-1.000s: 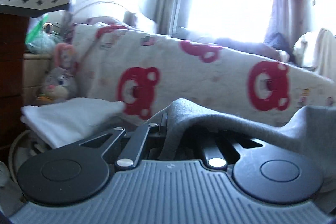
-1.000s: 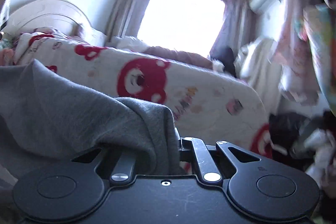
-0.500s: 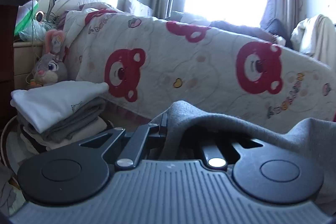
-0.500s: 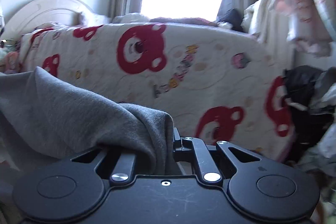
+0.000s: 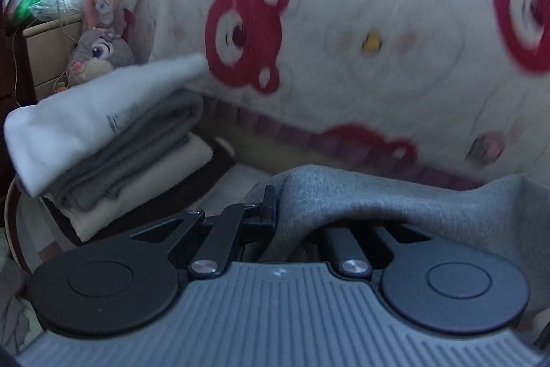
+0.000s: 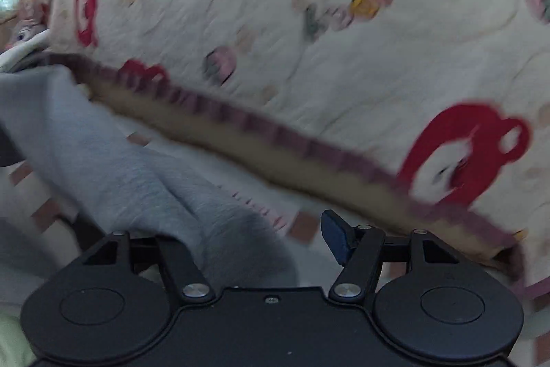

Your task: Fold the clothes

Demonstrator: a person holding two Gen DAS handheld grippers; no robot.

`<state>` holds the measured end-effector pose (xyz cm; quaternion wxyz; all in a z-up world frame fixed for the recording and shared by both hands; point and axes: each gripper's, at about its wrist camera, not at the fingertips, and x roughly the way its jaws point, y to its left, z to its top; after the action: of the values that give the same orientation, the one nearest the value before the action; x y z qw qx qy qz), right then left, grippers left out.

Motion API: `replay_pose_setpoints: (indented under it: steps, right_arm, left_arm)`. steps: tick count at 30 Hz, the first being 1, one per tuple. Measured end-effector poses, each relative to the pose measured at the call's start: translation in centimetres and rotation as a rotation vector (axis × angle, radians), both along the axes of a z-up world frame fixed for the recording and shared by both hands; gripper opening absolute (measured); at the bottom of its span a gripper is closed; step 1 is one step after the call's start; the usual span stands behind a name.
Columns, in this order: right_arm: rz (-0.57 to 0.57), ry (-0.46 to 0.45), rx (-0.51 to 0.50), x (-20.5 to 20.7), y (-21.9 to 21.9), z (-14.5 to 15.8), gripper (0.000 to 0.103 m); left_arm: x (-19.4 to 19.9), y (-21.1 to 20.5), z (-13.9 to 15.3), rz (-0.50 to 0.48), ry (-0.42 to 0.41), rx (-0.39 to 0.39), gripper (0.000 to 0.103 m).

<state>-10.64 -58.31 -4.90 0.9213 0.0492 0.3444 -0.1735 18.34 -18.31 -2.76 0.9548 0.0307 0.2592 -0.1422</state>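
The left gripper (image 5: 278,212) held the grey garment (image 5: 395,205), fingers clamped on its edge. The right gripper (image 6: 275,229) stood with fingers wide, the garment draped over its left finger beside the bear-print quilt (image 6: 309,40). A folded clothes stack (image 5: 103,140) lay left.

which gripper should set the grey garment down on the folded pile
Left. The left gripper is shut on the grey garment, with the folded pile beside it; the right gripper has opened.
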Motion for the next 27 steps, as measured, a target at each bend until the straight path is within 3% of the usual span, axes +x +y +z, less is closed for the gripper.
replay_pose_setpoints:
  steps: [5,6,8,10,11,12,16,17,19,22,23,25,26,27]
  right_arm:
    - [-0.102,-0.134,0.302,-5.1,-2.9,-1.4,0.071]
    - [-0.142,-0.160,0.324,-6.3,-2.8,-1.2,0.072]
    - [-0.130,-0.180,0.203,-8.6,-0.3,-0.6,0.072]
    - [-0.028,-0.096,-0.050,-9.4,4.0,-0.1,0.072]
    - [0.034,-0.058,-0.127,-9.6,6.1,0.0,0.072]
    - [0.098,-0.035,-0.150,-9.7,7.8,0.1,0.071]
    - [0.334,-0.002,-0.028,-9.1,13.4,-1.7,0.071]
    - [0.387,0.032,-0.046,-8.3,14.6,-2.4,0.071]
    - [0.511,0.134,-0.125,-6.7,16.8,-4.1,0.071]
    - [0.583,0.260,-0.320,-4.3,18.1,-7.4,0.071]
    - [0.559,0.293,-0.357,-3.5,17.9,-8.4,0.070]
    - [0.526,0.332,-0.379,-2.3,17.0,-9.6,0.055]
    - [0.496,0.346,-0.374,-2.1,16.6,-9.4,0.037]
    - [0.464,0.355,-0.365,-1.8,16.0,-9.1,0.011]
  left_arm:
    - [1.9,-1.5,-3.8,0.020,0.062,0.070,0.005]
    - [2.1,-1.7,-4.3,0.021,0.072,0.074,0.005]
    - [2.3,-1.9,-5.0,0.020,0.067,0.081,0.005]
    - [2.7,-2.0,-5.5,0.016,0.065,0.083,0.005]
    - [2.9,-2.0,-5.6,0.014,0.067,0.082,0.005]
    - [3.2,-2.0,-5.8,0.011,0.070,0.081,0.005]
    - [3.6,-1.7,-6.0,-0.005,0.070,0.070,0.005]
    - [3.5,-1.6,-6.0,-0.011,0.068,0.074,0.005]
    - [3.3,-1.3,-6.0,-0.020,0.072,0.083,0.005]
    - [2.9,-0.5,-5.9,-0.031,0.082,0.092,0.005]
    - [2.8,-0.3,-5.8,-0.035,0.081,0.098,0.005]
    - [2.6,-0.2,-5.7,-0.044,0.075,0.118,0.005]
    - [2.4,-0.1,-5.5,-0.047,0.074,0.123,0.005]
    - [2.2,-0.1,-5.3,-0.050,0.072,0.127,0.005]
